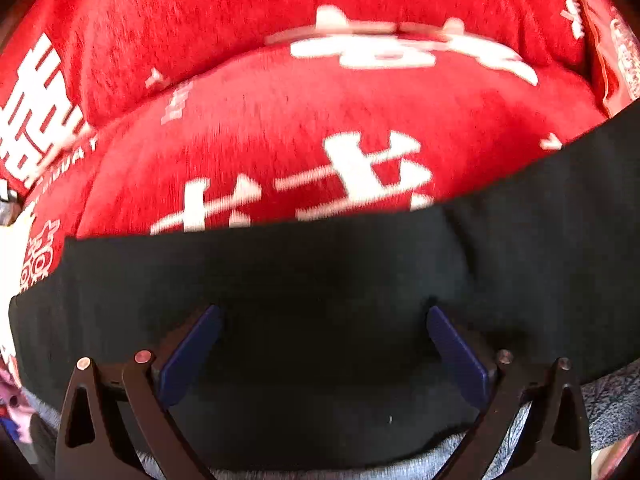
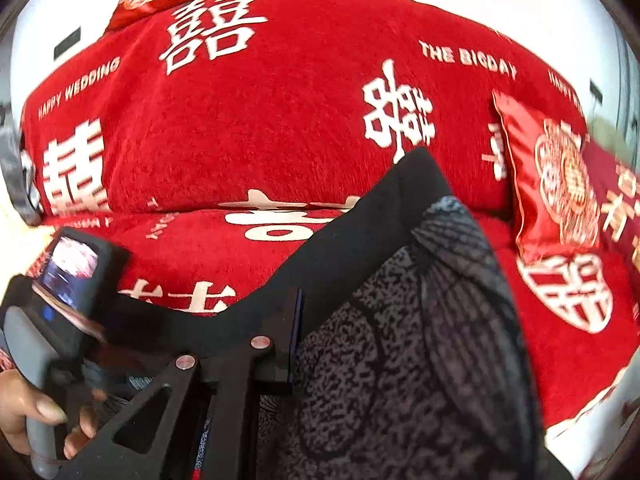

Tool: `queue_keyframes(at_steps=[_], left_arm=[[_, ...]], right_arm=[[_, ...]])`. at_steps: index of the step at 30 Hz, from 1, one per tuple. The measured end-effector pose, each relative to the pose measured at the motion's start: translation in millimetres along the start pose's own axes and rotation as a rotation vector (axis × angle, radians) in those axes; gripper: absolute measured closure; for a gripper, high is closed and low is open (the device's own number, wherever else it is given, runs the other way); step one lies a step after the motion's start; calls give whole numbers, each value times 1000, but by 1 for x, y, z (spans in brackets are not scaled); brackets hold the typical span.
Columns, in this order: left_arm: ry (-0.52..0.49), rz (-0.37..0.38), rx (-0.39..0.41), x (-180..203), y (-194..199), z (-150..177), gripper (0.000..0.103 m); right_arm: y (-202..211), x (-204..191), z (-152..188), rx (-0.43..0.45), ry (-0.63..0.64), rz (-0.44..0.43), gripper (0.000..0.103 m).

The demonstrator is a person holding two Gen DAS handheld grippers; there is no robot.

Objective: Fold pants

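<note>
While the left hand-held gripper (image 1: pixel 324 344) hangs over the black pants (image 1: pixel 320 280) with its blue fingers (image 1: pixel 192 356) spread wide and nothing pinched, the right hand-held gripper (image 2: pixel 296 320) is pressed together on the pants' edge — grey fleece lining (image 2: pixel 380 360) turned outward. Garment lies draped across a red sofa cover (image 2: pixel 260 140) printed with white characters — a red cushion (image 2: pixel 552 184) leans at the right.

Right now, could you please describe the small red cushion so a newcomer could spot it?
Start at the red plush sofa cover with white lettering. The small satin red cushion leans at its right end, beside the lifted black pants. Only it carries a round gold-and-white emblem.
</note>
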State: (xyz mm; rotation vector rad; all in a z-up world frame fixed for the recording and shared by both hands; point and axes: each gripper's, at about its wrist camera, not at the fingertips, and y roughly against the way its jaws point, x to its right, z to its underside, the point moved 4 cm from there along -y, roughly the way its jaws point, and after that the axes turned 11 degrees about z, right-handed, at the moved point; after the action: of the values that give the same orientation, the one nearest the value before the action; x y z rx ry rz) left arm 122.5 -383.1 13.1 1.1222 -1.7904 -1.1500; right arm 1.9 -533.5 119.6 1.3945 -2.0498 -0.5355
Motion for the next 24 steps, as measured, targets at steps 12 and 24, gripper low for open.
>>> queue_keyframes(at_steps=[12,24], left_arm=[[178,170,16,-113,52,-1,0],[455,129,92,-271,98,25,0]], right_arm=[[39,-77,-13,87,185,132,89],[18,-282,71,227,829,245,88]])
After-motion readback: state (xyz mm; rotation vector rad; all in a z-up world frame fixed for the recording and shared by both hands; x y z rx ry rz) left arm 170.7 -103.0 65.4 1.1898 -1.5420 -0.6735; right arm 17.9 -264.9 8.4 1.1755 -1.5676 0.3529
